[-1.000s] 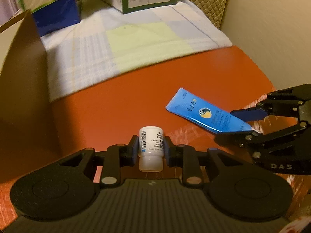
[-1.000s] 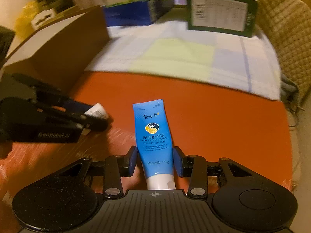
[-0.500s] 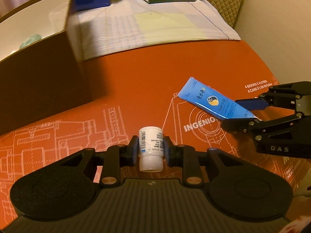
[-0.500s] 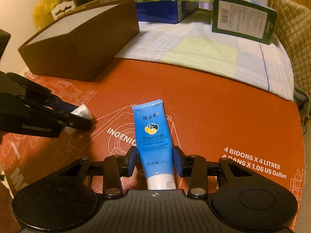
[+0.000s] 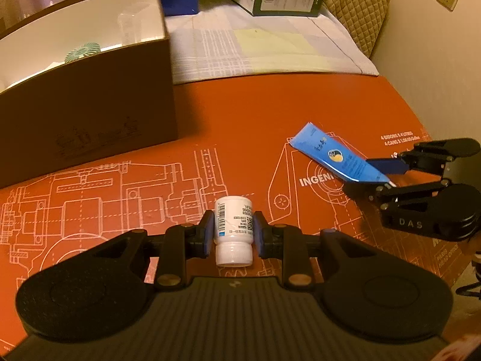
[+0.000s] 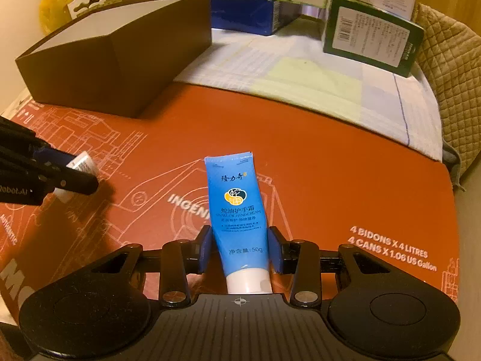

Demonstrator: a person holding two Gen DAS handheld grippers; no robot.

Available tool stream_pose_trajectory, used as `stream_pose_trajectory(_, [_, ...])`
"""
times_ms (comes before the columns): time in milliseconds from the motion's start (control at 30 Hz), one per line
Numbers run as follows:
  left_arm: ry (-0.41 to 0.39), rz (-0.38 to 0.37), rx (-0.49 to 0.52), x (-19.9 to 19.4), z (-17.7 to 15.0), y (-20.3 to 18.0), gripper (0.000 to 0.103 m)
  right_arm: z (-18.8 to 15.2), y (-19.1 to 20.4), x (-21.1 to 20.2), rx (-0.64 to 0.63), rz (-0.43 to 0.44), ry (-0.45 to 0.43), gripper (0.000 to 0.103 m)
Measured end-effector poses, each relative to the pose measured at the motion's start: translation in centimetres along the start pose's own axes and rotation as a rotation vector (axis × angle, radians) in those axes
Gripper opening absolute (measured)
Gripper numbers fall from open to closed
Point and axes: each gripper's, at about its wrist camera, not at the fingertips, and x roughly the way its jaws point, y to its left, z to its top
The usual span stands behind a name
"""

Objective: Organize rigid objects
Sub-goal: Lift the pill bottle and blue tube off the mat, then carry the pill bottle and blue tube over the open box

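White bottle in my left hand-held gripper, blue tube in my right, both above the orange desk.

Nearest me, my left hand-held gripper (image 5: 234, 231) clamps the white pill bottle (image 5: 234, 230) between its blue pads, cap end toward the camera, barcode label facing up. My right hand-held gripper (image 6: 240, 248) is closed on the blue hand-cream tube (image 6: 239, 213) near its white cap, crimped end pointing away. Beneath both lies the orange desk (image 6: 315, 162), printed with white line drawings. Farther left stands an open brown box (image 5: 90, 102) with a teal round thing (image 5: 82, 51) inside. Beyond that, a checked cloth (image 5: 255, 51) carries a green carton (image 6: 371, 36) and a blue box (image 6: 249, 15).
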Motion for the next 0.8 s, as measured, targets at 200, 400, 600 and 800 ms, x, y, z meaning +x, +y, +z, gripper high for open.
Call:
stream_pose_trajectory(200, [-0.014, -0.012, -0.033, -1.2, -0.4, 1.1, 0.023, -0.1, 0.6, -0.6, 0.056, 0.021, 0.022, 0.035])
stream_pose_trajectory(400, [-0.05, -0.019, -0.055, -3.2, -0.5, 2.4, 0.023, 0.3, -0.1, -1.7, 0.225, 0.138, 0.033, 0.034])
stream_pose_trajectory(600, [-0.114, -0.022, -0.081, -6.4, -0.3, 4.0, 0.023, 2.5, 1.2, -4.7, 0.223, 0.176, -0.044, 0.034])
stream_pose_trajectory(800, [-0.19, -0.007, -0.109, -9.7, 0.7, 6.5, 0.023, 6.3, 3.7, -7.9, 0.177, 0.247, -0.161, 0.034])
